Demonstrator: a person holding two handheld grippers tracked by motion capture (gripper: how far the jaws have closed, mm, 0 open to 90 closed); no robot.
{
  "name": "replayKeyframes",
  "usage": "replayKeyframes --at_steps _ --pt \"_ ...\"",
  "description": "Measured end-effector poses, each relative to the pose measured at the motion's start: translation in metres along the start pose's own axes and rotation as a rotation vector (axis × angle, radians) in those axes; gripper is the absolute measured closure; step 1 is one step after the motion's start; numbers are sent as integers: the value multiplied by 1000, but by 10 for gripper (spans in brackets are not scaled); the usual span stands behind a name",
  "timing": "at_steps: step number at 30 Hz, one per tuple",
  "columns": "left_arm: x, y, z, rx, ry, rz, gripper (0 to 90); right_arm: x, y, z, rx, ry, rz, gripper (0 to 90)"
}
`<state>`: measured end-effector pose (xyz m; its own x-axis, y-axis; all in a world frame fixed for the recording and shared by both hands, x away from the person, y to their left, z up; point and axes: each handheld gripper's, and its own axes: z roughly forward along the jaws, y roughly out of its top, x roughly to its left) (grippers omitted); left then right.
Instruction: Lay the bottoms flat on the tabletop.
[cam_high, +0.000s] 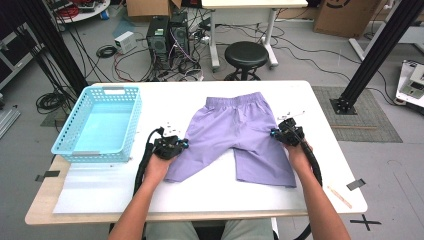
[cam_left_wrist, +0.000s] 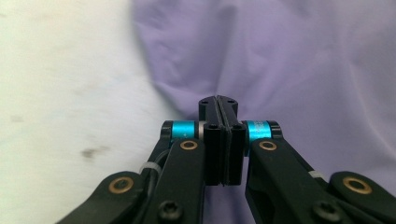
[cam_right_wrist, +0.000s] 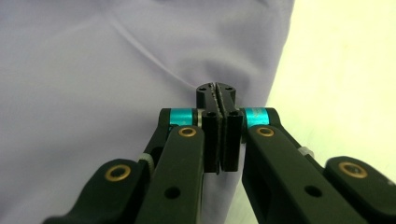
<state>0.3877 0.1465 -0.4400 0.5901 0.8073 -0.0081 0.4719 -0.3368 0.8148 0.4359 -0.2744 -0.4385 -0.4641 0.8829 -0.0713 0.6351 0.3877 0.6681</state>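
White table (cam_high: 300, 100), purple shorts (cam_high: 235, 130) flat, legs toward person

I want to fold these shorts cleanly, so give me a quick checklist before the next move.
1. Purple shorts lying flat on the table: ok.
2. Left gripper shut at the left leg's outer edge: ok.
3. Right gripper shut at the right leg's outer edge: ok.
4. Fabric truly pinched between the jaws: cannot tell.
5. Blue basket apart from the shorts: ok.

White table (cam_high: 210, 192): purple shorts (cam_high: 235, 130) flat, blue basket (cam_high: 100, 125) left
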Motion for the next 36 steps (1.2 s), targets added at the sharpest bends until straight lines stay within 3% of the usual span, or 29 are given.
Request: replayKeyframes --at_steps 3,6,8,10,12,16,23,26,32,36 --pt "11 9 1 -53 46 -36 890 -9 4 4 -51 -61 21 900" --pt "15 16 6 -47 115 -19 890 -14 6 7 -80 -148 24 900" --pt "17 16 8 -60 128 -26 887 -16 6 5 -94 -125 60 900" --pt "18 14 9 -62 113 -26 858 -13 6 0 -107 -100 55 840" --pt "19 11 6 -74 108 -36 700 -6 7 -8 -131 -85 23 789" --pt "17 7 -4 -120 69 -48 623 17 10 -24 -204 21 -11 701" --pt "10 -3 -23 -144 -6 -26 517 61 2 -32 -245 161 -58 694" --pt "2 -9 -30 -126 -65 3 517 75 -2 -35 -244 170 -91 693" --pt "-19 -22 -30 -44 -171 63 518 85 -11 -41 -237 186 -94 684" --pt "-28 -24 -24 35 -154 85 522 89 -17 -48 -243 197 -96 684"
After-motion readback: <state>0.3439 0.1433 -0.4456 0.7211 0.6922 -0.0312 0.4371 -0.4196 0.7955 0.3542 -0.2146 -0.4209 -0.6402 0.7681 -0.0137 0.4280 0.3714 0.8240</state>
